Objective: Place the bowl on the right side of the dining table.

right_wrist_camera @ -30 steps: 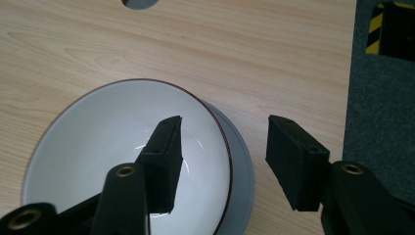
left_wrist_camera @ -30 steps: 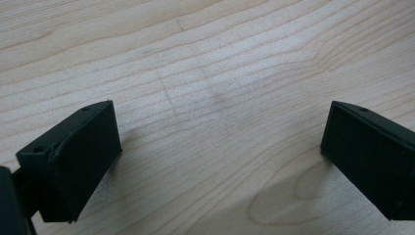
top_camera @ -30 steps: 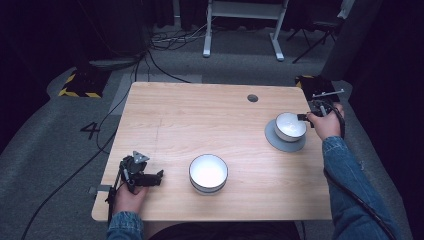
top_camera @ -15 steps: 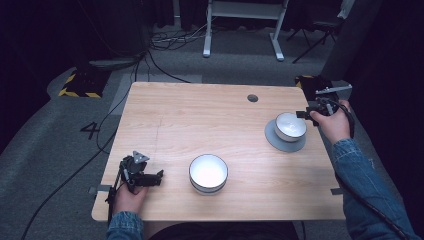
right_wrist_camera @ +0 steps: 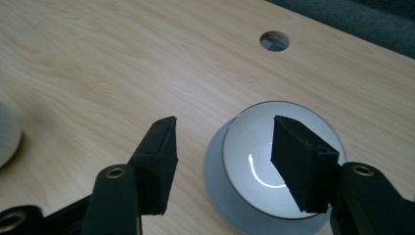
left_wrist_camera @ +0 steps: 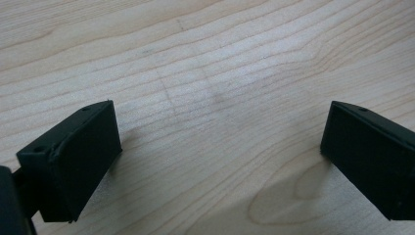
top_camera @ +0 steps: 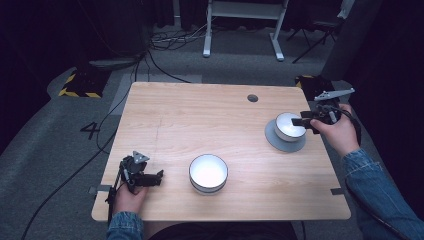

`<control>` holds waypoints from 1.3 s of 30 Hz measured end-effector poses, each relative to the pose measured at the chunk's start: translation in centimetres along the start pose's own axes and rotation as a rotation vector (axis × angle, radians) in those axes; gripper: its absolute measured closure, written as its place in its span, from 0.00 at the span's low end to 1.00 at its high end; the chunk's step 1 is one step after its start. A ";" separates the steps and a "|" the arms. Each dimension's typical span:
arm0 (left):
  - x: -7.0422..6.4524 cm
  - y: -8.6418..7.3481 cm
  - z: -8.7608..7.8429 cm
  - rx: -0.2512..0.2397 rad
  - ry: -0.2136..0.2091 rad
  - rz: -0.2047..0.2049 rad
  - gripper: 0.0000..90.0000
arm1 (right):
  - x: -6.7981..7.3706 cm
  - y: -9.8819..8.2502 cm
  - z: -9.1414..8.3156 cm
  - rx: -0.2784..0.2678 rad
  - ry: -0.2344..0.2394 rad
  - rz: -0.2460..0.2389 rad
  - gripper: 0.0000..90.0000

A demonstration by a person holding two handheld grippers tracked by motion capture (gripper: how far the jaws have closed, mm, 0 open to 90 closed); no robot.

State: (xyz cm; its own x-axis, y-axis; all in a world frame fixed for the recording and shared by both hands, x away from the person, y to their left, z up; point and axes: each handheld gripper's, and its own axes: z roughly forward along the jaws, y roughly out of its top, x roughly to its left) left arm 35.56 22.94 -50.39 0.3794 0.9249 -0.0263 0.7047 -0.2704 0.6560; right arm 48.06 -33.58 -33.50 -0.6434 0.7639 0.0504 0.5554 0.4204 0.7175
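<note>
A small white bowl (top_camera: 289,125) stands on a grey plate (top_camera: 280,142) at the table's right side. My right gripper (top_camera: 297,121) hovers at the bowl's right rim, open; its jaws have just been opening and nothing is pressed between them. In the right gripper view the same bowl (right_wrist_camera: 249,161) and plate (right_wrist_camera: 215,171) lie below the right gripper (right_wrist_camera: 222,152). A larger white bowl (top_camera: 208,172) sits near the front middle. Left of it, my left gripper (top_camera: 159,177) rests low on the wood, open, and in its own view the left gripper (left_wrist_camera: 220,152) frames bare wood.
The wooden table (top_camera: 200,115) has a round cable hole (top_camera: 252,98) near its far edge, which is also in the right gripper view (right_wrist_camera: 274,41). Cables and a white stand lie on the grey floor beyond the table. The larger bowl's edge (right_wrist_camera: 7,137) shows at the far left.
My right gripper has lifted off the small bowl and drawn back to the right, leaving it on the plate. The left gripper and the larger bowl have stayed put.
</note>
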 end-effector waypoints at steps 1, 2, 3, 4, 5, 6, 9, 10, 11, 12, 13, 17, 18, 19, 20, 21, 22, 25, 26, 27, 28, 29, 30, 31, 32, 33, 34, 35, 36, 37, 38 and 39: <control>0.0 0.0 0.0 0.000 0.001 0.000 0.02 | 0.3 -0.1 0.0 0.003 0.009 -0.005 0.48; 0.0 0.0 0.0 0.000 -0.001 -0.001 0.02 | 0.5 -0.3 0.1 0.010 0.013 -0.021 0.48; 0.0 0.0 0.0 -0.001 0.000 0.000 0.02 | 0.7 -0.4 0.1 0.014 0.020 -0.031 0.48; 0.0 0.0 0.0 -0.002 0.000 0.000 0.02 | 1.0 -0.5 0.1 0.018 0.025 -0.032 0.48; 0.0 0.0 0.0 -0.001 0.000 0.000 0.02 | 1.2 -0.7 0.1 0.019 0.030 -0.036 0.48; 0.0 0.0 0.0 -0.001 0.000 0.000 0.02 | 1.4 -0.7 0.1 0.018 0.034 -0.038 0.48; 0.0 0.0 0.0 0.000 0.000 -0.001 0.02 | 2.2 -1.2 -0.1 0.013 0.051 -0.050 0.48; 0.0 0.0 0.0 0.000 0.000 -0.001 0.02 | 2.2 -1.2 -0.1 0.013 0.051 -0.050 0.48; 0.0 0.0 0.0 0.000 -0.001 -0.001 0.02 | 2.7 -1.5 -0.2 0.014 0.062 -0.059 0.48; 0.0 0.0 0.0 0.000 -0.001 -0.001 0.02 | 2.9 -1.6 -0.3 0.018 0.065 -0.057 0.48; 0.0 0.0 0.0 -0.001 0.000 0.000 0.02 | 3.1 -1.7 -0.3 0.016 0.066 -0.064 0.47; 0.0 0.0 0.0 0.000 0.000 -0.001 0.02 | 3.8 -2.5 -0.7 0.018 0.078 -0.077 0.47; 0.0 0.0 0.0 0.000 0.000 -0.001 0.02 | 4.0 -2.7 -0.7 0.021 0.077 -0.087 0.48; 0.0 0.0 0.0 -0.001 0.001 0.000 0.02 | 4.1 -2.9 -0.7 0.025 0.077 -0.092 0.48; 0.0 0.0 0.0 0.000 0.000 -0.001 0.02 | 4.2 -3.2 -0.7 0.029 0.078 -0.105 0.48; 0.0 0.0 0.0 0.000 0.000 -0.001 0.02 | 4.2 -3.2 -0.7 0.029 0.078 -0.105 0.48; 0.0 0.0 0.0 -0.001 0.001 0.000 0.02 | 4.3 -3.5 -0.6 0.030 0.077 -0.102 0.48; 0.0 0.0 0.0 -0.001 0.001 0.000 0.02 | 4.6 -4.7 -0.3 0.033 0.094 -0.095 0.48; 0.0 0.0 0.0 -0.001 0.001 0.000 0.02 | 4.6 -4.7 -0.3 0.033 0.094 -0.095 0.48; 0.0 0.0 0.0 0.000 0.000 -0.001 0.02 | 4.8 -5.4 -0.2 0.029 0.098 -0.090 0.48; 0.0 0.0 0.0 -0.001 0.000 0.000 0.02 | 4.9 -5.6 -0.2 0.027 0.098 -0.083 0.48; 0.0 0.0 0.0 0.000 0.000 -0.001 0.02 | 4.9 -5.9 -0.2 0.029 0.103 -0.090 0.48; 0.0 0.0 0.0 0.000 0.000 -0.001 0.02 | 4.9 -5.9 -0.2 0.029 0.103 -0.090 0.48; 0.0 0.0 0.0 0.000 0.000 -0.001 0.02 | 5.0 -6.5 0.0 0.030 0.109 -0.091 0.47; 0.0 0.0 0.0 0.000 0.000 -0.001 0.02 | 5.1 -6.7 0.0 0.036 0.109 -0.083 0.47; 0.0 0.0 0.0 0.000 0.000 -0.001 0.02 | 5.2 -7.0 0.2 0.039 0.108 -0.083 0.47; 0.0 0.0 0.0 0.000 0.000 -0.001 0.02 | 5.2 -7.0 0.2 0.039 0.108 -0.083 0.47; 0.0 0.0 0.0 0.000 0.000 -0.001 0.02 | 5.3 -7.5 0.3 0.040 0.115 -0.085 0.47; 0.0 0.0 0.0 0.000 0.000 -0.001 0.02 | 5.4 -7.6 0.4 0.039 0.117 -0.086 0.47; 0.0 0.0 0.0 -0.001 0.000 0.000 0.02 | 5.5 -7.9 0.4 0.041 0.119 -0.082 0.46; 0.0 0.0 0.0 0.000 0.000 -0.001 0.02 | 5.5 -8.1 0.5 0.040 0.118 -0.084 0.46; 0.0 0.0 0.0 0.000 0.001 -0.001 0.02 | 5.6 -8.3 0.5 0.039 0.120 -0.081 0.46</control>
State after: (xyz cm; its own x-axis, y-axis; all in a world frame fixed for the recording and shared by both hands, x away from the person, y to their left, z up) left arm 35.55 22.94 -50.38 0.3784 0.9253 -0.0261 0.7048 -0.2697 0.6561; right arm 40.12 -32.55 -39.54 -0.7443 0.6633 0.0777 0.5173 0.4991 0.6952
